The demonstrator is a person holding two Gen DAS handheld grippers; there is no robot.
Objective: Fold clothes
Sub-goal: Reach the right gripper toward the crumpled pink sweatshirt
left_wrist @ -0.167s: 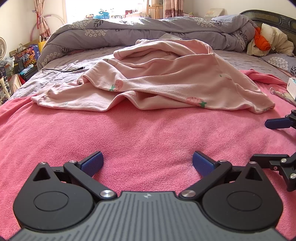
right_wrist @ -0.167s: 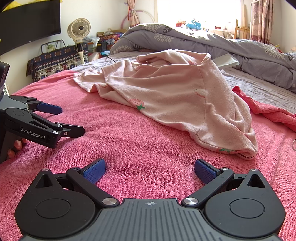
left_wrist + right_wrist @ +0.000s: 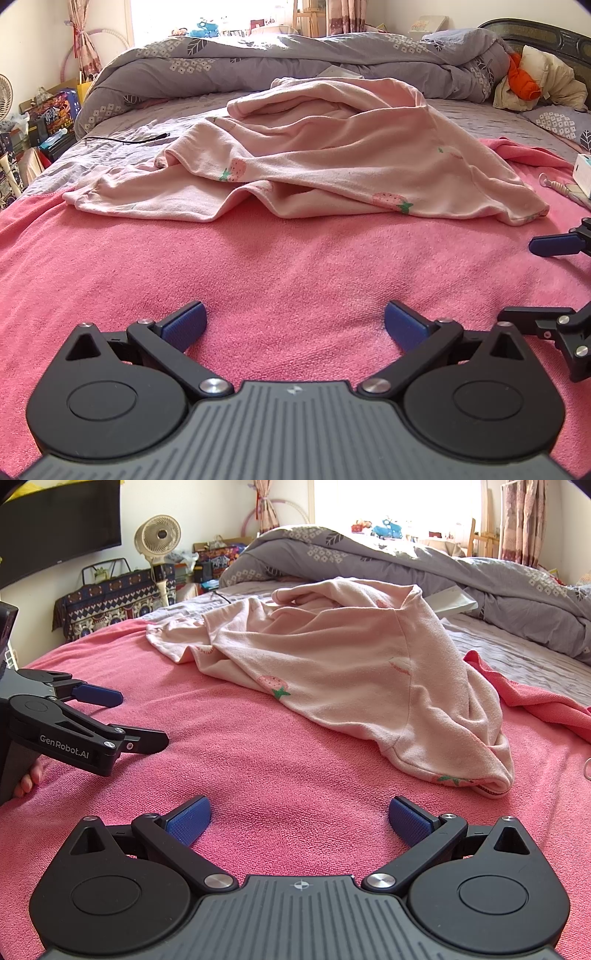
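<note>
A crumpled pale pink garment with strawberry prints [image 3: 332, 155] lies heaped on the pink blanket [image 3: 288, 266], ahead of both grippers; it also shows in the right wrist view [image 3: 354, 664]. My left gripper [image 3: 294, 323] is open and empty, low over the blanket, well short of the garment. My right gripper [image 3: 300, 814] is open and empty too, close to the garment's near hem. Each gripper shows in the other's view: the right one at the right edge [image 3: 546, 280], the left one at the left edge [image 3: 129, 720], both open.
A grey flowered duvet [image 3: 295, 62] is bunched across the back of the bed. A black cable [image 3: 125, 139] lies on the grey sheet at left. A small box and pens [image 3: 580, 177] sit at the right edge. A fan [image 3: 157, 535] and bags stand by the wall.
</note>
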